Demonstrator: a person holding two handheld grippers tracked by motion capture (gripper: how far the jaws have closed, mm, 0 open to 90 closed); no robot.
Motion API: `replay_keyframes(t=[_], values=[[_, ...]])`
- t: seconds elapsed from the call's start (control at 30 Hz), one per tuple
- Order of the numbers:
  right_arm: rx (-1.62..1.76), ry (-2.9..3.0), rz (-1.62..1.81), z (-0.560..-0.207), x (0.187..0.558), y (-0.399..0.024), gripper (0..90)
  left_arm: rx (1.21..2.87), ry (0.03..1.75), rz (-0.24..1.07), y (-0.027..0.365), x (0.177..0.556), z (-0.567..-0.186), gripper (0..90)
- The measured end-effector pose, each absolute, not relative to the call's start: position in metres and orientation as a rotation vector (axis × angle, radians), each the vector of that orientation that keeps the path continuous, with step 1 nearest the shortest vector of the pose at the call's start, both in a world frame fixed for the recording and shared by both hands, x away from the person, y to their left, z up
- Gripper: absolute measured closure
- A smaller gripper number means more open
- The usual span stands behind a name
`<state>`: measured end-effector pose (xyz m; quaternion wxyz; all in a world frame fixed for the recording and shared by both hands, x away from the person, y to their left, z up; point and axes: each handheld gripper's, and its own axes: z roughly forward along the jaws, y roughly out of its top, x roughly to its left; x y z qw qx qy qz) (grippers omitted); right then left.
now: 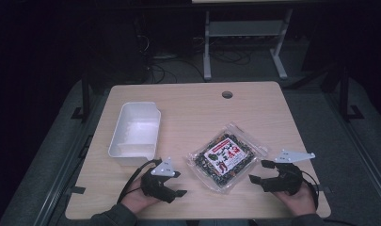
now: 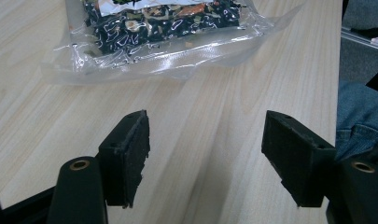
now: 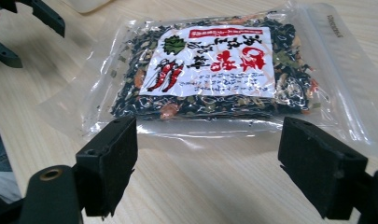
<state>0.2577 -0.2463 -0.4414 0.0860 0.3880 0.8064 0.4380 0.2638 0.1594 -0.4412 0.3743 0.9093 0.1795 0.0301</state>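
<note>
The packet [image 1: 223, 161] of dark dried flakes lies flat on the tabletop [image 1: 197, 101], between the two grippers and touching neither. Its white label carries red and black script and a drawing of red chillies; the writing is too small to read. In the left gripper view its far end is cut off. The right gripper [image 1: 265, 172] faces it with fingers wide and nothing between them. The left gripper [image 1: 178, 183] likewise stands wide and holds nothing. A white tray [image 1: 131, 153] sits near, seemingly bare inside.
</note>
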Motion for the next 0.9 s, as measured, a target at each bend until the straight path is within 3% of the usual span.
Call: replay_keyframes(t=[0.9], values=[[1.528,2.200,1.267,-0.433,0.313,-0.292,21.5,2.310,0.477,0.116,0.130,0.290,-0.427,39.0]])
